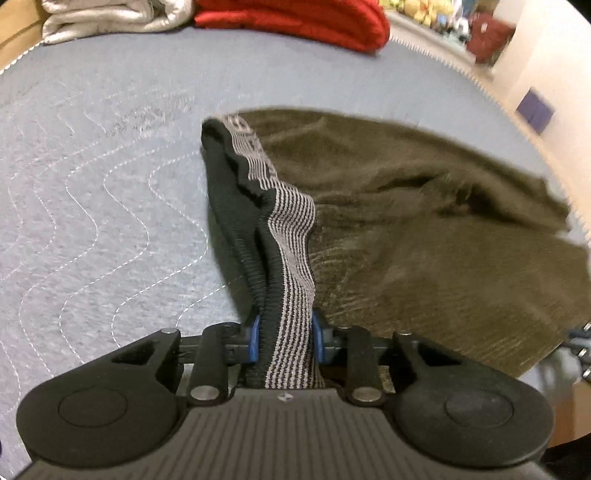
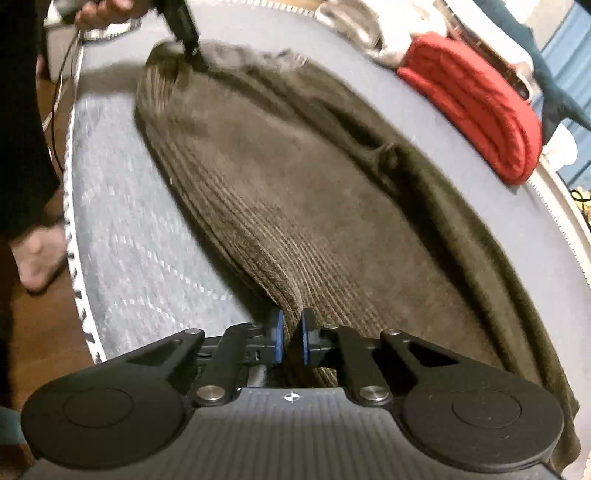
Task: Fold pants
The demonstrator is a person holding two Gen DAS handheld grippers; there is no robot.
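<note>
On the grey quilted blanket (image 1: pixel 110 192) lie the brown corduroy pants (image 2: pixel 295 206), spread long and mostly flat, one end near each of my hands. Between my left claw's (image 1: pixel 285 338) blue pads (image 1: pixel 254 336) I have the striped elastic waistband (image 1: pixel 291 236) pinched, bunched and raised a little off the blanket. My right claw (image 2: pixel 291 341) is clamped on a ridge of corduroy at the other end, the cloth drawn up into a small peak between the nearly closed pads (image 2: pixel 277 338). In the right view I can see my left claw at the far end, dug into the cloth near the blanket's edge.

As I judge it, the legs already lie one over the other, since the pants look like a single long band, though blur makes the layers hard to tell apart. No crosswise fold is made yet. With both ends gripped, what remains is to bring one end over to the other, lay it down square, and perhaps fold once more.

Beyond the pants sit a folded red blanket (image 1: pixel 295 22) and a pale bundle (image 1: pixel 110 18), well apart from my work.
</note>
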